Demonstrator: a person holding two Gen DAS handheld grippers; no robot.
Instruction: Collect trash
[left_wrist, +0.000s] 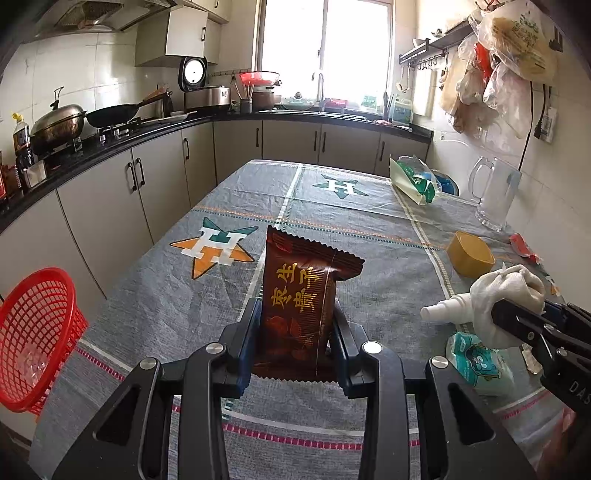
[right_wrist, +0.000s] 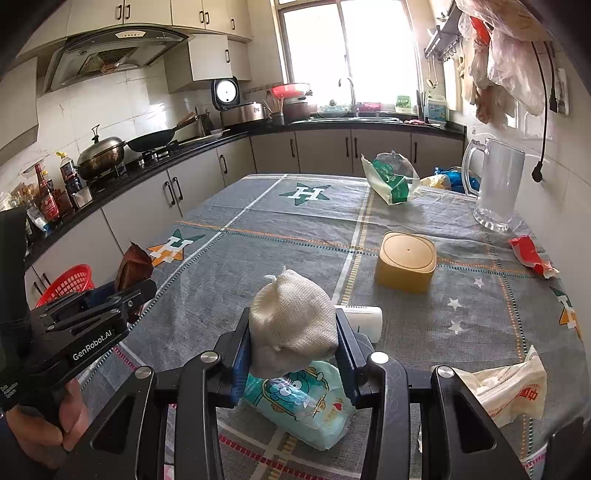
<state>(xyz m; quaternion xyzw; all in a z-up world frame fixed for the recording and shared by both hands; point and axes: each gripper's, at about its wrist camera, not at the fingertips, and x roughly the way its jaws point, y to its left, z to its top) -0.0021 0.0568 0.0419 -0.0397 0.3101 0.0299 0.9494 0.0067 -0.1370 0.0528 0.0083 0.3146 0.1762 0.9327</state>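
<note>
Between left gripper (left_wrist: 295, 332) jaws, upright brown wrapper (left_wrist: 303, 295), clamped.

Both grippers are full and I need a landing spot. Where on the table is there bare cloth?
Bare cloth runs down the table's left and middle, from the orange star to the green star, left of the yellow container. The right side is crowded: glass mug, red wrapper, green-and-white bag, and near the grippers a tissue pack.
</note>
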